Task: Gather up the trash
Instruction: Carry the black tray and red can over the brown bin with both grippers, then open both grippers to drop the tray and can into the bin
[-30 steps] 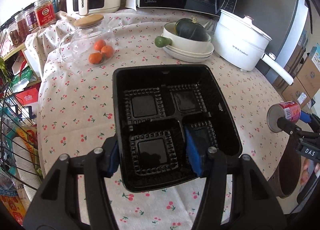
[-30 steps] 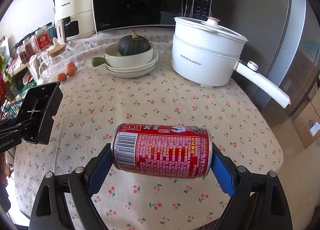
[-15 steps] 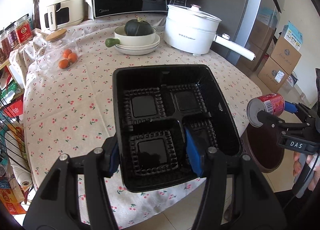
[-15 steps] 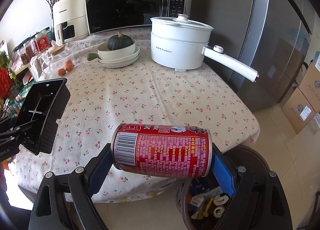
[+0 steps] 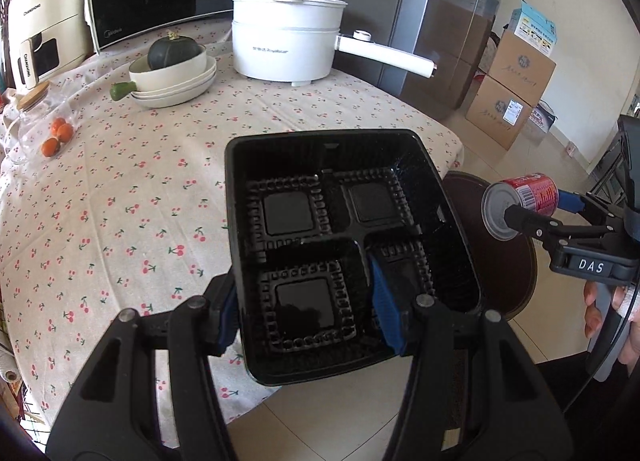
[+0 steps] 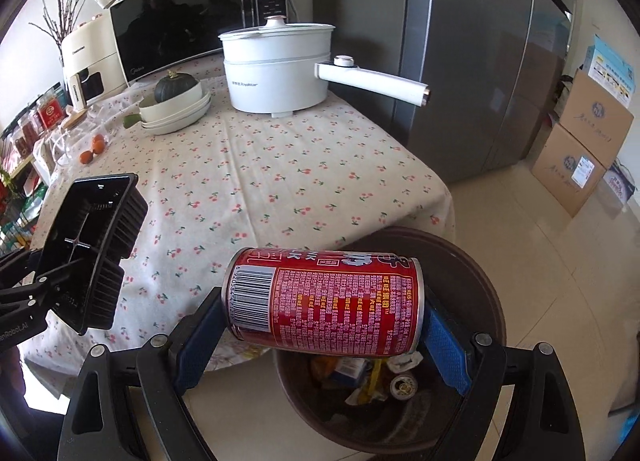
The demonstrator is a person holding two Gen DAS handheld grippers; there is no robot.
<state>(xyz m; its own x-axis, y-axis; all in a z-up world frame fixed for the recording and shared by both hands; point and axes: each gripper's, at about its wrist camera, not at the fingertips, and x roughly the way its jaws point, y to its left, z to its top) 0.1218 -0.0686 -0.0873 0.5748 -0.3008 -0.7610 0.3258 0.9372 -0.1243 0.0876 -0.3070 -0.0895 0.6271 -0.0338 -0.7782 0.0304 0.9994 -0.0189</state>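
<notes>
The right gripper (image 6: 324, 325) is clamped on a red can (image 6: 324, 303), one pad on each flat end, so the can lies crosswise between the fingers. It hangs directly above the open mouth of a brown bin (image 6: 486, 301) standing on the floor just beside the table (image 6: 280, 181), with wrappers and other scraps visible inside. The left gripper (image 5: 308, 313) is closed on the near wall of a black plastic tray (image 5: 340, 237), one blue pad outside the rim and one inside a compartment. The tray is held out over the table's edge, near the bin but not yet above it.

The can looks light and probably empty. Its thin wall would dent under a side squeeze, so the end-to-end hold suits it, though smooth metal ends could slip if the pads loosen unevenly. The tray is thin, stiff moulded plastic, light but wide. Held by a single wall it may flex or swing, and it probably needs tilting to pass the bin's rim.

The room around the bin is generous: bare tiled floor lies to its right and front, with cardboard boxes (image 6: 588, 137) well apart. The tablecloth's hanging edge and the white pot's long handle (image 6: 372, 81) are the nearest things to avoid.
</notes>
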